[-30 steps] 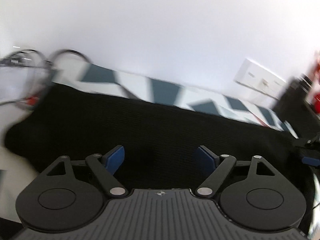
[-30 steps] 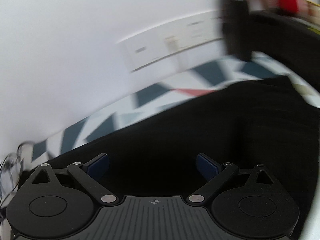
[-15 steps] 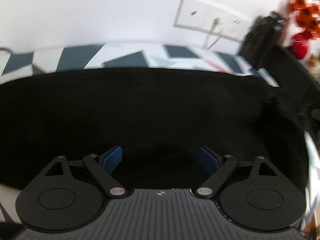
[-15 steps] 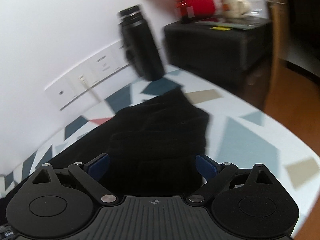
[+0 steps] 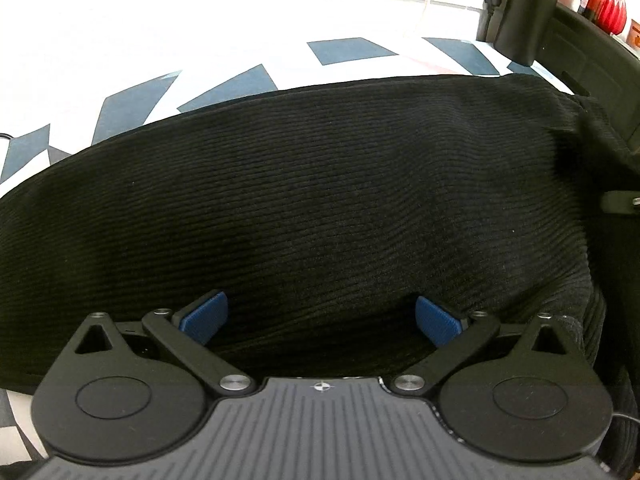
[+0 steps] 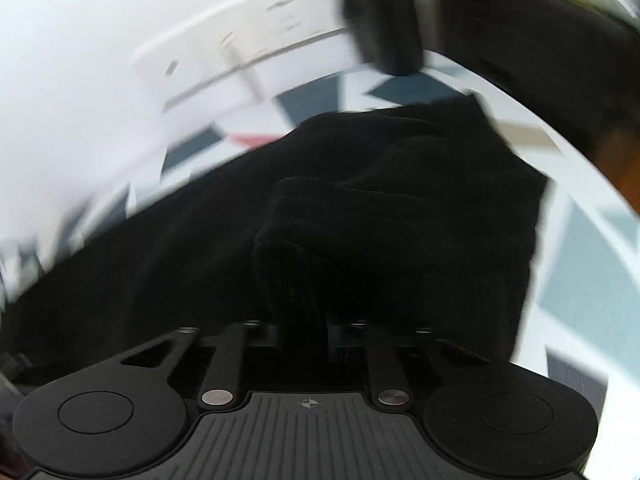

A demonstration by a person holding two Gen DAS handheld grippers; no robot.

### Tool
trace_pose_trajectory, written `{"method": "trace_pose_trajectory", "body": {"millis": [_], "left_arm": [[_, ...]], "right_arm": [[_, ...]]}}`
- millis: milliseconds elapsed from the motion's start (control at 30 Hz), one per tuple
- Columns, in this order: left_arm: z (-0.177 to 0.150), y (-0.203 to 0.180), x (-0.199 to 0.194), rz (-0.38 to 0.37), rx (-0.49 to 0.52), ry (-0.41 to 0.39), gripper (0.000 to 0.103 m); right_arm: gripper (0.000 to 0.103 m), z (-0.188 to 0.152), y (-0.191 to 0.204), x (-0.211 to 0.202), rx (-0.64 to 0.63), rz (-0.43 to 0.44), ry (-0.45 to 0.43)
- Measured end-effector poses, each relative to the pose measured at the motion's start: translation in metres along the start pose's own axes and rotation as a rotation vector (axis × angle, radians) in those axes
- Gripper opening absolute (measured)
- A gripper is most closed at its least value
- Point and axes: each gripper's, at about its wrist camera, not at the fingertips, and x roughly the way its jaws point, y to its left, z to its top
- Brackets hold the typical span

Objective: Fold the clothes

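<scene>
A black ribbed knit garment (image 5: 320, 184) lies spread across the patterned worktop (image 5: 348, 50), its far edge running close to the wall and its right end near a dark bottle (image 5: 520, 4). The left claw (image 5: 320, 318) hovers low over the near part of the cloth with its blue pads (image 5: 204, 316) wide apart and nothing between them. The right claw (image 6: 304, 332) has its fingers drawn narrow on a bunched fold of the same knit, which rises in a thick ridge just ahead of it; this view is blurred, so the exact edge it pinches cannot be told. The fabric looks soft, limp and fairly thick, light enough for one claw yet prone to sag and drag across the worktop wherever it is unsupported. The ribbing should give the pads good purchase, with little risk of slipping. A sound hold would be at a hem or corner, taking the doubled layers together so they stay aligned
</scene>
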Motion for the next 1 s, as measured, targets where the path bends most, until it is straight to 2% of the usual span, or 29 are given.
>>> {"method": "trace_pose_trajectory", "body": {"millis": [100,233,333,433,500,567,633,700,833,933,1000], "left_arm": [[0.002,0.002,0.0,-0.01,0.01,0.008,0.102],[0.001,0.005,0.001,-0.032,0.026,0.006,0.102],[0.001,0.004,0.001,-0.032,0.039,0.005,0.102],[0.002,0.002,0.001,-0.026,0.054,0.005,0.102],[0.002,0.002,0.001,-0.022,0.053,0.002,0.102],[0.002,0.002,0.0,-0.019,0.052,0.003,0.103],[0.002,0.002,0.0,-0.015,0.046,-0.002,0.103],[0.001,0.002,-0.001,-0.012,0.041,-0.007,0.103],[-0.001,0.001,-0.001,-0.004,0.031,-0.017,0.103],[-0.003,0.001,-0.002,0.002,0.022,-0.024,0.103],[-0.003,0.001,-0.003,0.011,0.012,-0.022,0.103]], "right_arm": [[0.012,-0.014,-0.028,-0.049,0.124,-0.022,-0.12],[0.012,-0.052,-0.077,-0.114,0.359,-0.138,-0.247],[0.012,-0.091,-0.12,-0.134,0.578,-0.21,-0.22],[0.014,-0.12,-0.138,-0.136,0.668,-0.251,-0.162],[0.031,-0.127,-0.136,-0.135,0.675,-0.318,-0.133],[0.052,-0.122,-0.129,-0.137,0.647,-0.41,-0.117],[0.062,-0.112,-0.12,-0.149,0.581,-0.491,-0.16],[0.065,-0.097,-0.11,-0.163,0.502,-0.527,-0.232],[0.07,-0.054,-0.09,-0.161,0.322,-0.472,-0.291],[0.079,-0.016,-0.073,-0.126,0.178,-0.402,-0.254],[0.081,0.004,-0.06,-0.095,0.081,-0.375,-0.218]]}}
